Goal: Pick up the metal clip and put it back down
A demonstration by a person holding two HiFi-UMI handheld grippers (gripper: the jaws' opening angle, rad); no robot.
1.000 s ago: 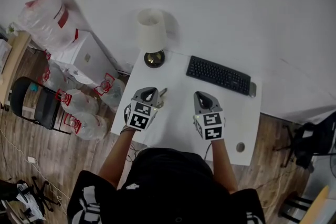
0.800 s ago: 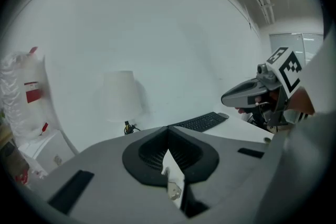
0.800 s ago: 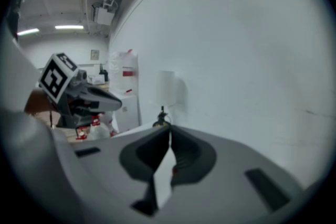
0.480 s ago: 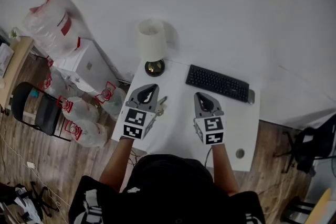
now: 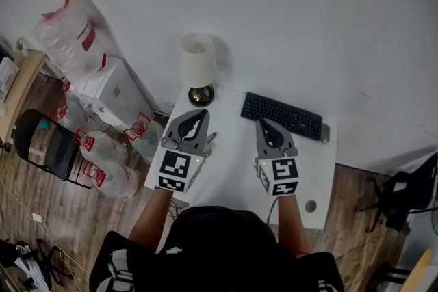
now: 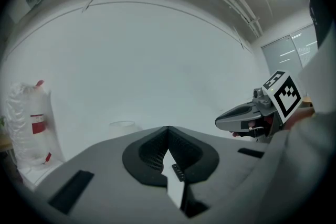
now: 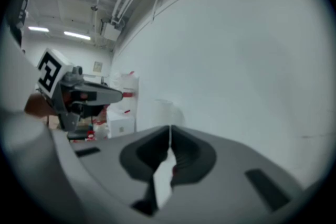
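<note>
- The surface [image 5: 233,159] is a white rectangular top, its far edge close against a white wall.
- A lamp [image 5: 198,65] with a white shade and a round dark base stands on the far left corner.
- A black keyboard [image 5: 280,115] lies along the far edge, right of the lamp and well apart from it.
- A small grey mouse [image 5: 324,134] sits just beside the keyboard's right end.
- The metal clip [image 5: 209,139] lies in the left half, nearer than the lamp, only partly in sight.
- A round hole [image 5: 311,205] marks the near right corner.
</note>
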